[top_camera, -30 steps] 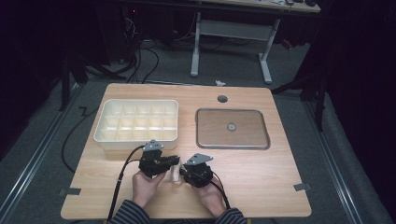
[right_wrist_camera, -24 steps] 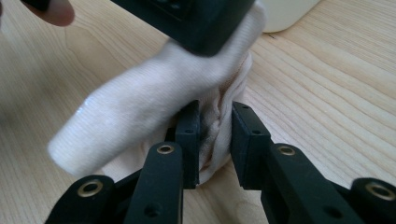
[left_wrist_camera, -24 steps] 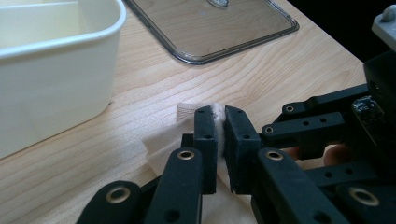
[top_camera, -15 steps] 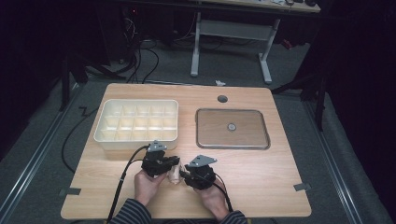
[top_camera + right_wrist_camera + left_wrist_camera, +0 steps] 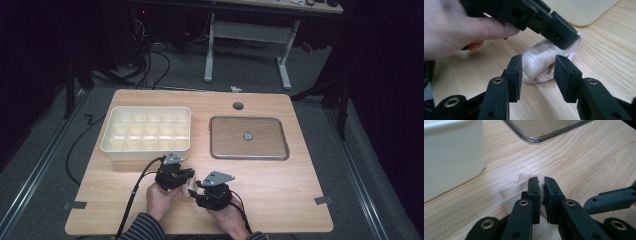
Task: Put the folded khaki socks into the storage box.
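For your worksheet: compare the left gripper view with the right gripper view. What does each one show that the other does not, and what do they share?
Left gripper view alone: the left gripper with jaws shut on the beige cloth, and a corner of the clear tray.

Right gripper view alone: the right gripper with jaws open at the cloth's near end, white print on the cloth, and the person's left hand.

Shared: the cloth, the wooden table and the cream compartment box.

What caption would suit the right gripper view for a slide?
Open right gripper approaches a small beige folded cloth on the wooden table, which the left gripper pinches.
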Tool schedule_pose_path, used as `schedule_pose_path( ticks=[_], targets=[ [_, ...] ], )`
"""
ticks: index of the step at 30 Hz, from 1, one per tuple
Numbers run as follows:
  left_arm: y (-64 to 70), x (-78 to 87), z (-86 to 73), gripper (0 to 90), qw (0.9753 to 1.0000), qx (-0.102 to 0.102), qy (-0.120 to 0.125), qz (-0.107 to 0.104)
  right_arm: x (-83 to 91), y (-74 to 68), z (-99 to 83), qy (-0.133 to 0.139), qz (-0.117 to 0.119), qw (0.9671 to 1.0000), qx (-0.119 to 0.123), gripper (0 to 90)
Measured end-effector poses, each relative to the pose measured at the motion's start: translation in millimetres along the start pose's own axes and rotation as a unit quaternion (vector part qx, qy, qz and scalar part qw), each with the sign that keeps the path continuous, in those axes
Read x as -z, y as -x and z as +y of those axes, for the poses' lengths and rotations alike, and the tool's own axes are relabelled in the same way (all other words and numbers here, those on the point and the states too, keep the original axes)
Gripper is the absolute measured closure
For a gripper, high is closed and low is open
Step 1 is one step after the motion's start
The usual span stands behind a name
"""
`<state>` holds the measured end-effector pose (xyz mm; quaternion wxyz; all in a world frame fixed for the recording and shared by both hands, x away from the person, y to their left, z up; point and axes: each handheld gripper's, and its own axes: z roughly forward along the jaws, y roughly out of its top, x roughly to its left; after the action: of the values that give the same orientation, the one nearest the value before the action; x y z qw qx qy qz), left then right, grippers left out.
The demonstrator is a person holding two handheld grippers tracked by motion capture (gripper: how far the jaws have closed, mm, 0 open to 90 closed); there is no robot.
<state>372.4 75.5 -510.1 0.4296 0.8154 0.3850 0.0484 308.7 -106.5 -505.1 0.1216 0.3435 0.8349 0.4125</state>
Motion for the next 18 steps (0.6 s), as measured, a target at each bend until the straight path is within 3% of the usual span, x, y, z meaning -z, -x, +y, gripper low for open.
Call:
schedule_pose_path(
  ticks=[3,9,18],
  targets=[
    [-0.4,0.4,0.1,84.5,1.0000,-0.002,-0.001,-0.001,-4.2,0.5,-0.8,-0.001,-0.001,1.0000,0.000,63.9],
    [-0.6,-0.6,0.0,84.5,1.0000,0.001,0.000,-0.005,-9.1,0.4,-9.6,-0.013,0.003,0.9998,0.011,84.7],
    [-1.7,-2.2,0.1,83.9,1.0000,-0.001,0.002,-0.009,-9.7,0.6,-12.0,-0.023,-0.001,0.9995,0.024,86.7]
  ],
)
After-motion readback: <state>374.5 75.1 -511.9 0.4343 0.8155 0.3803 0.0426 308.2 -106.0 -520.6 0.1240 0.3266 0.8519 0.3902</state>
